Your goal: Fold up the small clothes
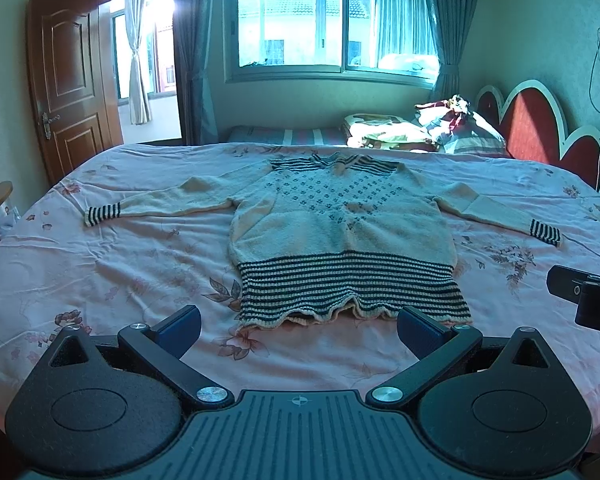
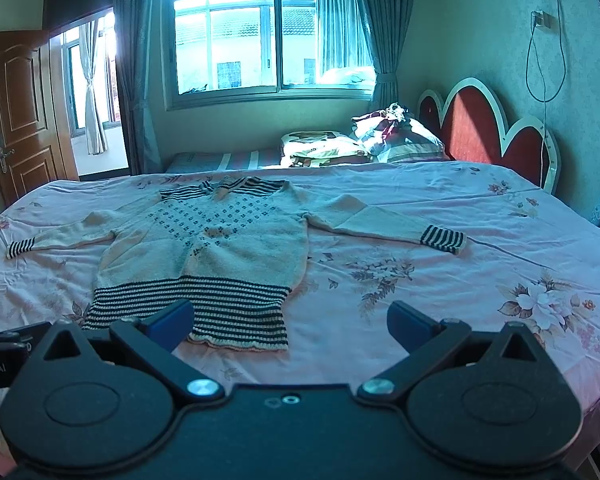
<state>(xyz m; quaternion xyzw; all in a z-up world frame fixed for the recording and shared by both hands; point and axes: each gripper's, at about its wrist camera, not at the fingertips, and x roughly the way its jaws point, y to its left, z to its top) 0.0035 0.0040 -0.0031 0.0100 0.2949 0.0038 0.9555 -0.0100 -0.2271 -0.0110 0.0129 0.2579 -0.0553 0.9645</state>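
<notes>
Left gripper (image 1: 299,330) fingers released before sweater (image 1: 340,232), right gripper (image 2: 290,326) released, its view alone showing wall charger (image 2: 542,20)

Knitted sweater (image 2: 204,240) lies flat on the floral bedsheet (image 2: 440,280)

Right gripper (image 2: 290,322) hovers with jaws wide apart, holding nothing; the striped hem (image 2: 204,308) sits just beyond its left finger (image 2: 170,324), its right finger over bare sheet.

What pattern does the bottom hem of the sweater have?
Dark and cream horizontal stripes on the sweater's hem, clearest in the left wrist view.
</notes>
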